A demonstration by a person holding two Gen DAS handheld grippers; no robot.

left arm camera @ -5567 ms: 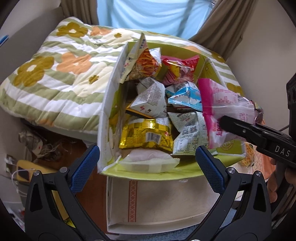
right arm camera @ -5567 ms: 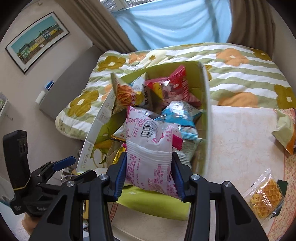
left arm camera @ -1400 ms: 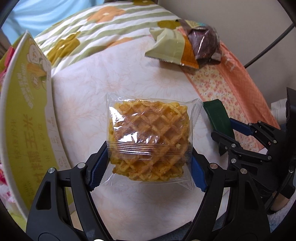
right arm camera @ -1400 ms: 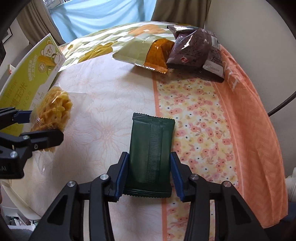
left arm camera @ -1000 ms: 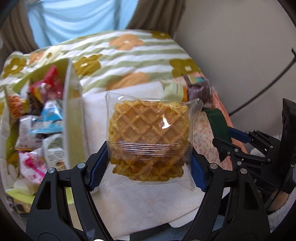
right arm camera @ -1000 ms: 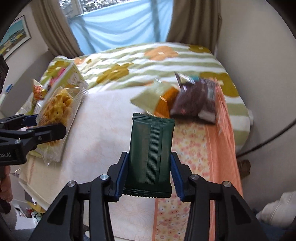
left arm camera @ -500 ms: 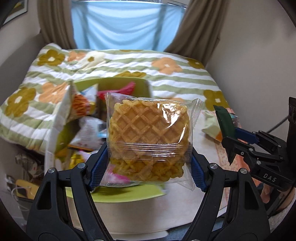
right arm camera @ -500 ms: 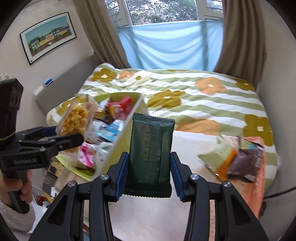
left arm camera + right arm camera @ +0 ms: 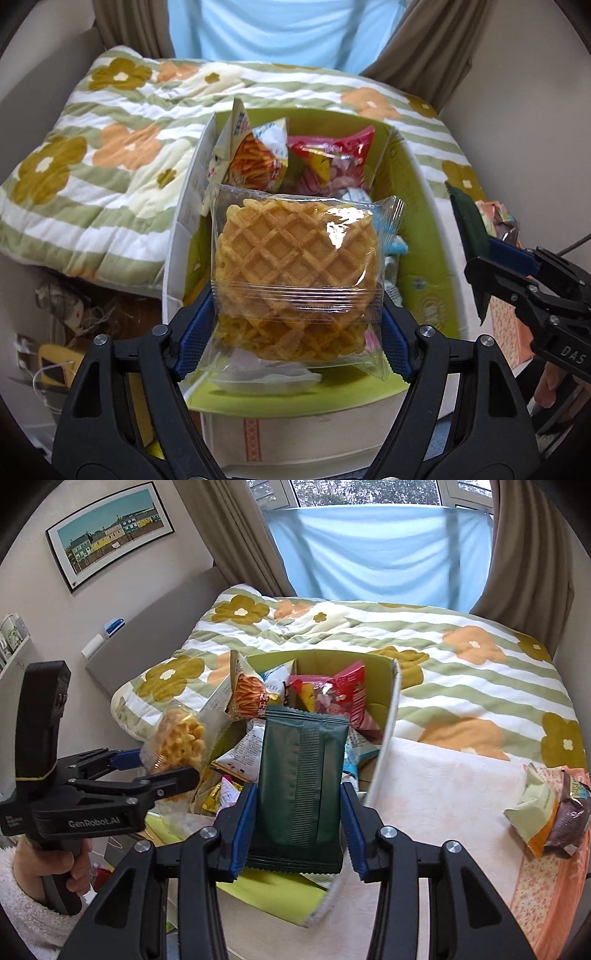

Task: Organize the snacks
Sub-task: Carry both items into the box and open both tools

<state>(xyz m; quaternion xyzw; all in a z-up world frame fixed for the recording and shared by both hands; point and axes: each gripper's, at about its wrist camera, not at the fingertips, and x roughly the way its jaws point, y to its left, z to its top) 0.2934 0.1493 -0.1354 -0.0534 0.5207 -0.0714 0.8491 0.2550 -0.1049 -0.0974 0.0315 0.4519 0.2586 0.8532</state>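
My left gripper [image 9: 291, 332] is shut on a clear-wrapped waffle pack [image 9: 295, 273] and holds it above the near end of the green snack box [image 9: 417, 236]. My right gripper [image 9: 297, 830] is shut on a dark green snack packet [image 9: 301, 786] and holds it upright over the box's [image 9: 388, 734] near right side. The box holds several snack bags, among them an orange one [image 9: 255, 162] and a red one [image 9: 332, 162]. The right gripper [image 9: 491, 254] shows at the right edge of the left wrist view; the left gripper [image 9: 162, 764] with the waffle [image 9: 179, 744] shows at left in the right wrist view.
The box sits on the left end of a table with a pale floral cloth [image 9: 443, 786]. Two snack bags [image 9: 550, 812] lie at the table's far right. A bed with a flowered quilt [image 9: 461, 657] is behind. Clutter lies on the floor at left [image 9: 55, 325].
Both grippers have swung left from the tabletop to over the box, each still holding its snack. The box now fills the middle of both views.
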